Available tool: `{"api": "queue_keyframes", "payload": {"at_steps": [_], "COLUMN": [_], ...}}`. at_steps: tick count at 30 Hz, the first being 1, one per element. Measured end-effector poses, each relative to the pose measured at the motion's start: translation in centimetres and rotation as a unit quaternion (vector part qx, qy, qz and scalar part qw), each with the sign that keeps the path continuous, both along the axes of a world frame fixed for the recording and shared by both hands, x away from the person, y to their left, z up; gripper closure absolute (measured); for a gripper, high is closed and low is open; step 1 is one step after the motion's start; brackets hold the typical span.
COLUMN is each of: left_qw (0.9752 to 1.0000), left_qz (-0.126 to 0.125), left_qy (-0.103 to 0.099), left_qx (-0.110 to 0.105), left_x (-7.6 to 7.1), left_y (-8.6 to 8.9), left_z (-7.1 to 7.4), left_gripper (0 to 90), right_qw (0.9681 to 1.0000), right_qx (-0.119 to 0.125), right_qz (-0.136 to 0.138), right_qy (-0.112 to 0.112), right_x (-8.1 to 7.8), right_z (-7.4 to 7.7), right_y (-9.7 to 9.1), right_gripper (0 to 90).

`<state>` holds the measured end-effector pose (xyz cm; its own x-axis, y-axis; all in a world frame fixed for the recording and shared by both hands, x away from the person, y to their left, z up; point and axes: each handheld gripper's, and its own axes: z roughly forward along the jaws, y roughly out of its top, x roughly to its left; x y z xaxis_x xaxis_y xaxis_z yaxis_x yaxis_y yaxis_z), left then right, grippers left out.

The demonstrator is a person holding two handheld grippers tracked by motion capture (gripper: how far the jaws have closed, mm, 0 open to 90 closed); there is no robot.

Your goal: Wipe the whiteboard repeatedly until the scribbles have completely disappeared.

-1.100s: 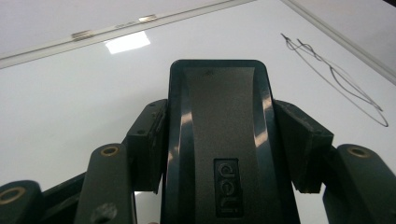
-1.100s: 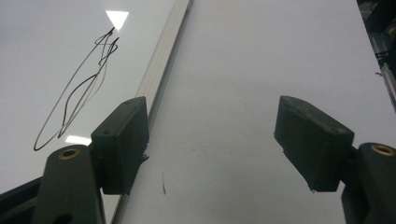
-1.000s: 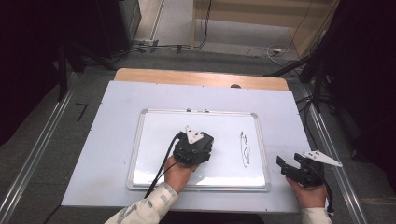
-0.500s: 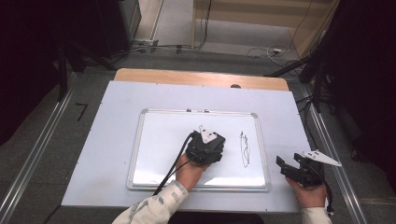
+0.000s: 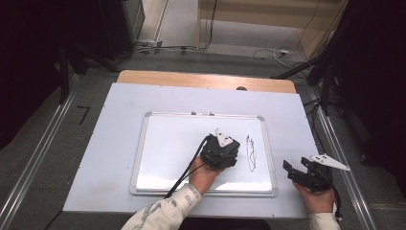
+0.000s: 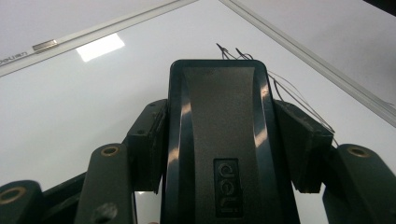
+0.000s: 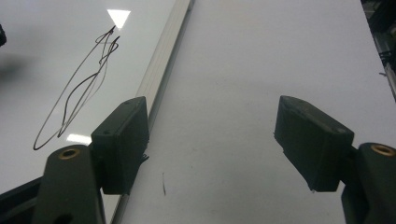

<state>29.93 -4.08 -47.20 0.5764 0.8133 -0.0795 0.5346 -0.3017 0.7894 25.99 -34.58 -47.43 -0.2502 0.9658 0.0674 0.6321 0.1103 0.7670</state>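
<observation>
Left gripper has crossed the whiteboard rightward over the last second, from around the board's middle to its right part, and in the high view now sits just beside the black scribble. Its jaws are clamped on a black eraser, one pad on each long side, as the left gripper view shows. The grip looks the same throughout the move.

Largest to smallest:
- Table: pale sheet, unchanged across the three high views.
- Whiteboard: flat on the sheet, silver frame, not shifted. Left and middle areas are bare white; no smear can be made out there.
- Left hand and gripper: the only thing that moved. The eraser's far end points at the pen loops, which show just past its tip in the left gripper view. Whether the eraser's face touches the board cannot be told.
- Right gripper: resting off the board's right edge on the sheet, same place in all three high views. Jaws stand wide apart with nothing between them in the right gripper view.
- Scribble: thin looping lines near the right frame, intact in every view.

Judgement: the work in hand is wiping the board. The approach is nearly finished; the wipe itself has not yet started. The next move likely calls for pressing the eraser flat and passing it over the loops, stopping short of the frame.
</observation>
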Motion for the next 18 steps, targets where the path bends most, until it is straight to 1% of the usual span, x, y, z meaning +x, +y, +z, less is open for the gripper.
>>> {"api": "queue_keyframes", "payload": {"at_steps": [4,9,18], "left_qw": [1.0,0.9999,0.9998], "left_qz": [-0.005,-0.013,-0.02], "left_qy": [0.003,0.002,0.002], "left_qx": [0.003,0.004,0.006], "left_x": [0.1,0.2,0.6], "left_y": [-0.6,-1.2,-2.2], "left_z": [-0.2,-0.2,-0.4], "left_gripper": [41.0,41.0,41.1], "right_qw": [1.0,1.0,1.0], "right_qx": [0.0,0.0,0.002], "right_qz": [0.0,0.001,0.001], "right_qy": [0.001,0.001,0.001], "right_x": [0.0,0.1,0.1], "right_z": [0.0,0.0,0.0], "right_y": [0.0,0.0,-0.1], "right_gripper": [24.9,24.9,24.9]}}
